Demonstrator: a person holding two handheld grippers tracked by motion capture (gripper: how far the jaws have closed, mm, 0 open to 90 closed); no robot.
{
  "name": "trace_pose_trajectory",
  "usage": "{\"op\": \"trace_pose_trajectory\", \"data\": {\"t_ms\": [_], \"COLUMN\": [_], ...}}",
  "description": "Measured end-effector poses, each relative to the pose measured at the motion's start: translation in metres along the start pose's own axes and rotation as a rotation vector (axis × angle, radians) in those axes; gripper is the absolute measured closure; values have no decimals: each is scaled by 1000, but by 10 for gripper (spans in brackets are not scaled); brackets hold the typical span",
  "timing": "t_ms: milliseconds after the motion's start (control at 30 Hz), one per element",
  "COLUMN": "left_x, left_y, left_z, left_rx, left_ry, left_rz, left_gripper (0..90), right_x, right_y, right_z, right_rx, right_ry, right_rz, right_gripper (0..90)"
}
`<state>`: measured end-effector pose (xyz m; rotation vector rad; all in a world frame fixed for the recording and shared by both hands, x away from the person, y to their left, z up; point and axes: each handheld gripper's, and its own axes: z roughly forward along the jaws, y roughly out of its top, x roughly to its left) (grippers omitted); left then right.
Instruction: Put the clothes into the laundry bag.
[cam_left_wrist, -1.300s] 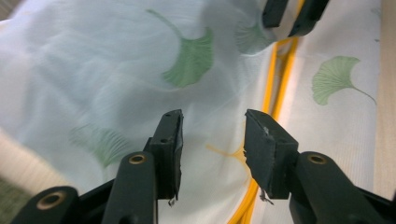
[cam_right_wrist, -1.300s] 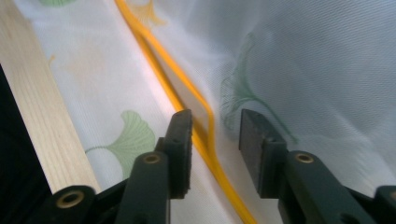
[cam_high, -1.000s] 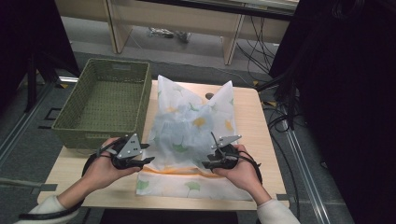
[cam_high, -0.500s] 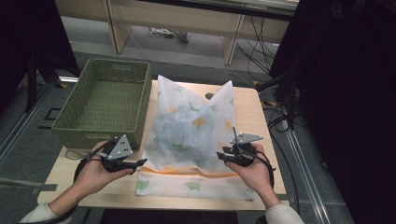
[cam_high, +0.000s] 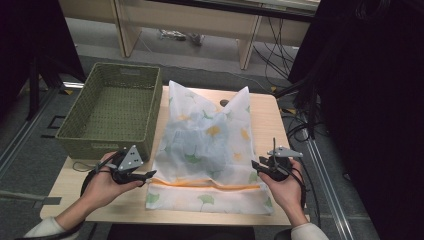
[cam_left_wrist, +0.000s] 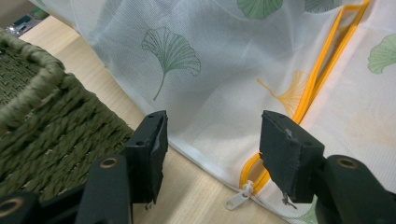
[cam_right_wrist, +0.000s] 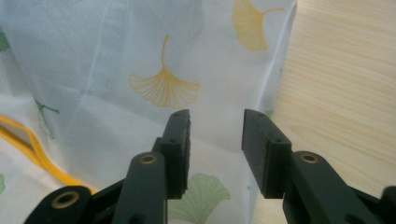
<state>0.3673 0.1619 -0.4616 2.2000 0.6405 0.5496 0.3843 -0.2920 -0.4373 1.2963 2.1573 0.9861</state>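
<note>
High view: both grippers stand apart w/ nothing held, left gripper (cam_high: 146, 176) & right gripper (cam_high: 256, 166) flanking the mesh laundry bag (cam_high: 207, 145); the left's jaws have just been opening, zipper pull (cam_left_wrist: 238, 199) sits between left fingertips, so pinch it squarely before tugging.

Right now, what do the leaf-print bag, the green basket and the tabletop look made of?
Leaf-print bag: thin white mesh fabric, likely synthetic; fine weave shows, semi-sheer, with an orange zipper.
Green basket: woven twisted cord, paper or fibre by the look, matte olive.
Tabletop: pale wood grain, possibly laminate, smooth low sheen.
</note>
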Motion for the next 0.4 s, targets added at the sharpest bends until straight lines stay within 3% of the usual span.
{"op": "trace_pose_trajectory", "data": {"t_ms": [133, 400], "left_x": [0, 0], "left_y": [0, -1], "left_z": [1, 4], "left_rx": [2, 10], "left_ry": [0, -5], "left_rz": [-2, -4], "left_gripper": [416, 415], "right_x": [0, -2], "right_y": [-1, -3], "right_z": [2, 7], "right_rx": [-1, 7], "right_ry": [-6, -6], "right_rz": [20, 14], "right_gripper": [622, 618]}}
